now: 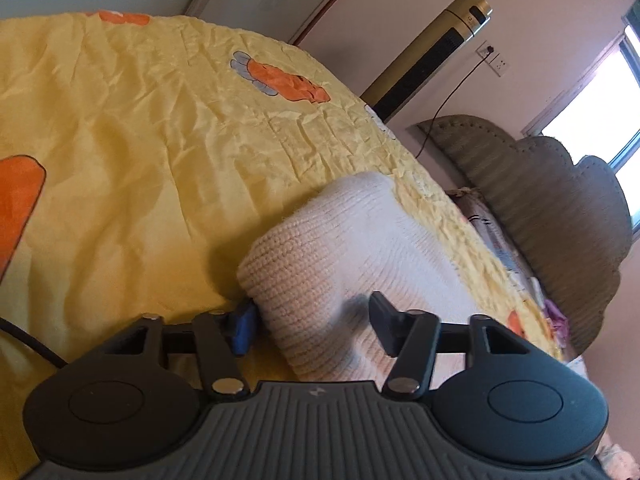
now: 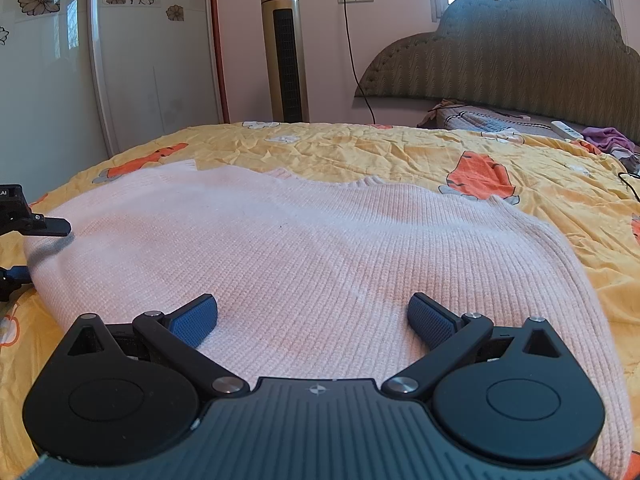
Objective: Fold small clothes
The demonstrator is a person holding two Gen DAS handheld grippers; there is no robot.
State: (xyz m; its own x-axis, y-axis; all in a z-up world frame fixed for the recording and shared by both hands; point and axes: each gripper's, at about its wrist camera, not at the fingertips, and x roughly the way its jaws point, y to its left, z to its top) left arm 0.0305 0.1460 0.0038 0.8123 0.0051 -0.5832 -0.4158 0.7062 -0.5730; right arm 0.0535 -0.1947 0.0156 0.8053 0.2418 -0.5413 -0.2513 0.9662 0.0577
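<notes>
A pale pink knitted sweater [image 2: 300,240] lies spread flat on a yellow bedspread [image 2: 360,152] printed with orange carrots. In the left wrist view the sweater [image 1: 320,240] shows as a thick rolled edge, and my left gripper [image 1: 312,316] straddles it. The blue pad [image 1: 242,326] touches the knit on one side, while the other finger [image 1: 382,320] hangs just above it and casts a shadow. In the right wrist view this left gripper [image 2: 48,249] sits at the sweater's left edge. My right gripper [image 2: 312,320] is open low over the sweater's near part, with nothing pinched.
A gold tower fan [image 2: 285,52] stands beyond the bed, beside a floral wardrobe door [image 2: 152,60]. An olive padded headboard [image 2: 520,52] is at the right, with a white power strip [image 2: 566,130] and purple cloth [image 2: 608,138] below it. A black cable [image 1: 24,340] crosses the bedspread.
</notes>
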